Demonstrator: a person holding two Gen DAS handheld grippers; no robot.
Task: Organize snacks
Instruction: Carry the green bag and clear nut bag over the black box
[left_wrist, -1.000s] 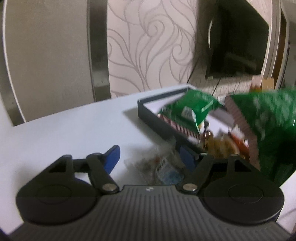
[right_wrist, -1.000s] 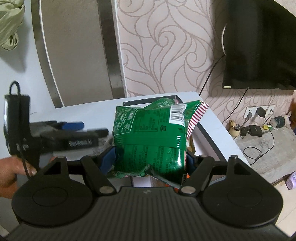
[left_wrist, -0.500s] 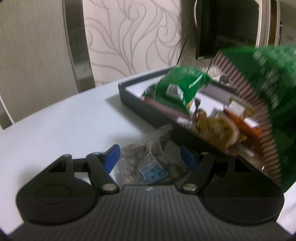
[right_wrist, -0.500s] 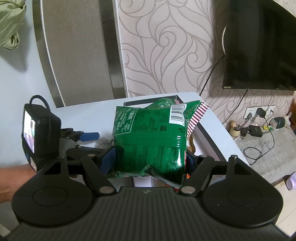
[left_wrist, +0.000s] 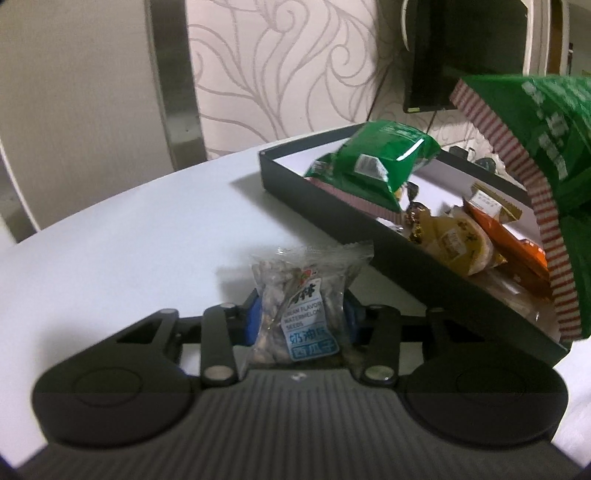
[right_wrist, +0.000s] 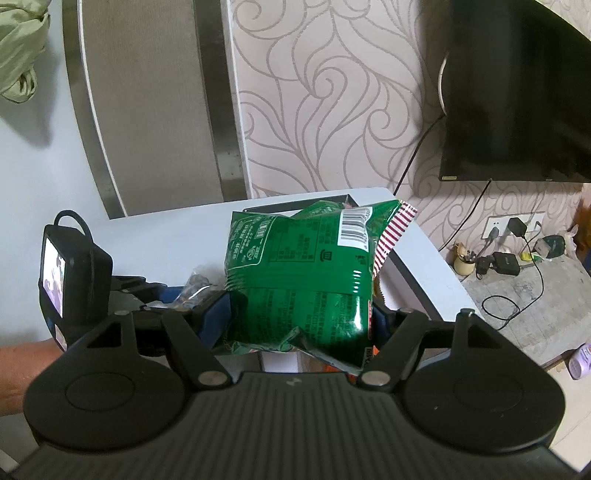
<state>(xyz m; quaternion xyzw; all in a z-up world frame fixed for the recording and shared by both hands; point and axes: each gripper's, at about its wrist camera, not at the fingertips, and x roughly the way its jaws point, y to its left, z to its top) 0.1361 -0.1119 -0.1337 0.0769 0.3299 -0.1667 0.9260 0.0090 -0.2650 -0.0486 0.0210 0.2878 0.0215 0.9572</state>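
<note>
On the pale, round-edged table (left_wrist: 140, 229) sits a dark, shallow tray (left_wrist: 332, 218) with a white floor, its long axis running from the far middle of the left wrist view toward the near right. It already holds a green snack bag (left_wrist: 373, 162) at its far end, and nearer the camera a yellow packet (left_wrist: 458, 243) and an orange packet (left_wrist: 506, 236), lying close together.

The right gripper (right_wrist: 299, 317) is clamped on a large green bag (right_wrist: 299, 273), its blue pads pressed into the bag's lower sides; the bag stands upright between them, hanging above the near end of the tray. It carries a white barcode patch and a red-and-white striped seal edge; the small print on its back is too fine to read.

The left gripper (left_wrist: 301, 314) is closing on a small clear pouch of seeds (left_wrist: 303, 299), which stands between the pads just outside the tray's near wall, with its crimped top pointing away from the camera. The pads look to be touching its sides already (though the squeeze is not finished). Its label reads "WATERMELON SEEDS", with a partly hidden line above ending in "FLAVOR" and blue Chinese characters below.

The tray lies ahead and to the right of the pouch, so I judge the left hand's coming move to be a lift over the wall, rightward. The right hand's bag is nearer to being set down.
</note>
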